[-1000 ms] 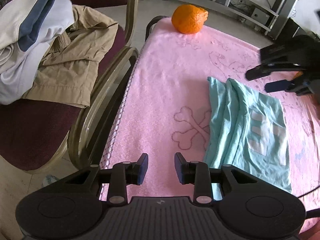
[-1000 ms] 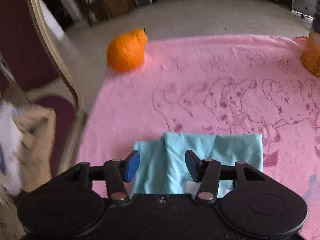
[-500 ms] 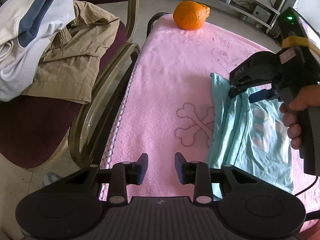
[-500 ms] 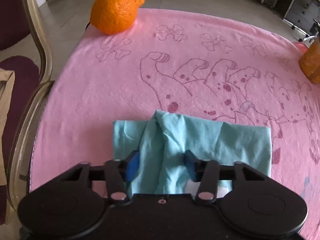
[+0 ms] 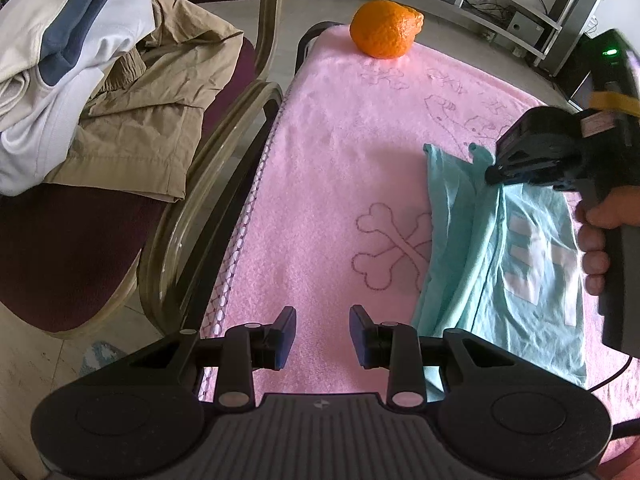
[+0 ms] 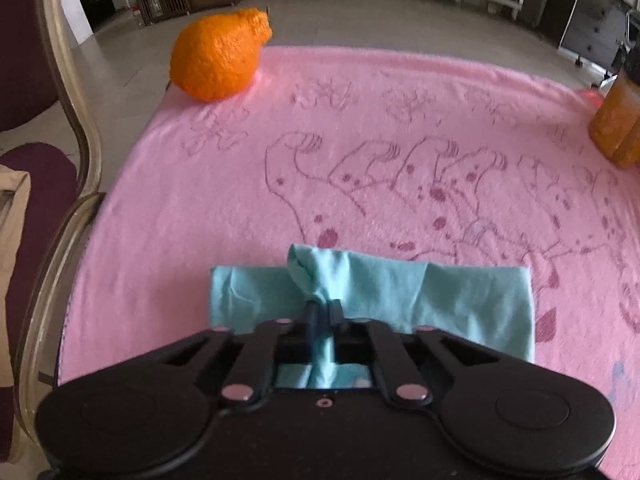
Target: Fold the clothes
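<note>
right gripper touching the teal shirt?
Touching. The right wrist view shows the right gripper, whose jaws have just closed, pinching a bunched fold of the teal shirt between them.

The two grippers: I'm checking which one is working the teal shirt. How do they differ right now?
The right gripper is shut on a bunched fold at the far edge of the teal shirt; its jaws have just been closing. The left gripper is open with nothing between its pads. The right one is over the shirt; the left hangs over the bare pink towel beside the shirt's near corner. Both are black, two-fingered and tilted down at the table.
</note>
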A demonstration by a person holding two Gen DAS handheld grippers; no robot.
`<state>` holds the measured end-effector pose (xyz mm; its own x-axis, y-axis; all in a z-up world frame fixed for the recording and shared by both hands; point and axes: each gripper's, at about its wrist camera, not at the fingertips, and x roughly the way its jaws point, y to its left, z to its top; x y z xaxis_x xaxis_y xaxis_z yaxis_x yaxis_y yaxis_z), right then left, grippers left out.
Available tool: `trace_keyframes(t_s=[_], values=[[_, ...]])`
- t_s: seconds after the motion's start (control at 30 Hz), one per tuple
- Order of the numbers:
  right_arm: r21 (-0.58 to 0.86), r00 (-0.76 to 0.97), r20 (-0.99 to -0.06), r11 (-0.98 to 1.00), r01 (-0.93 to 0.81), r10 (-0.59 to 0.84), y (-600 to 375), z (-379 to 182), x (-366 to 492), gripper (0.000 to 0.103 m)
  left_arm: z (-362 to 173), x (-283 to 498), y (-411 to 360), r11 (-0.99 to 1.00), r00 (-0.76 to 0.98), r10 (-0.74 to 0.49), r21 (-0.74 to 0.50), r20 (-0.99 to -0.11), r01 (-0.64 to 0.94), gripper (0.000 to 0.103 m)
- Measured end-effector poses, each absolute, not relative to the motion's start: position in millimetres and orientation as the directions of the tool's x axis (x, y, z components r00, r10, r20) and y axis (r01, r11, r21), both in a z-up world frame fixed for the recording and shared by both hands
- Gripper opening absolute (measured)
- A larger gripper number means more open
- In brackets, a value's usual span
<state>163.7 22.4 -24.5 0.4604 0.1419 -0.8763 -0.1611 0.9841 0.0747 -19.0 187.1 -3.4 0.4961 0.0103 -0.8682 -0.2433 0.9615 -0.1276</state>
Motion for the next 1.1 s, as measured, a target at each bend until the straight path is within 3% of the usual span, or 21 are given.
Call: trace_keyframes(t_s=[0.27,0.47,0.53,0.6,0.83,1.03,1.1], values=[[0.199,0.49,-0.822,0.953,-0.23,0.29,17.9,12.5,149.3,0.004,-1.8,-18.9,186.5,0.963,0.497,0.011,-0.124,-0.868,-0.239,0.032],[0.158,0.459,-0.848,0.952,-0.261,0.266,42.8,-0.1,155.6,0.004,-4.3,-18.1,190.0,0.96,0.488,0.015,-0.125,-0.873,-0.252,0.032],[0.15,0.437,-0.858,0.945,-0.292,0.271,49.9,-10.5,159.3,0.008,-5.4,-17.6,191.3,0.958,0.486,0.011,-0.13,-0.874,-0.255,0.032],[0.164,0.394,-0.871,0.929,-0.33,0.294,53.7,-17.0,161.3,0.025,-6.3,-17.3,193.2,0.956,0.484,0.009,-0.134,-0.875,-0.261,0.032],[0.268,0.368,-0.849,0.909,-0.318,0.379,15.6,23.8,139.0,0.036,-2.9,-19.7,190.8,0.961,0.515,-0.011,-0.151,-0.857,-0.231,0.032],[0.33,0.361,-0.828,0.893,-0.305,0.429,-57.2,73.8,98.5,0.049,-0.8,-23.6,185.4,0.934,0.545,-0.197,-0.325,-0.815,-0.149,0.032],[0.345,0.379,-0.813,0.889,-0.3,0.443,-85.5,83.5,82.8,0.051,-1.8,-21.5,178.8,0.933,0.54,-0.204,-0.329,-0.817,-0.145,0.031]])
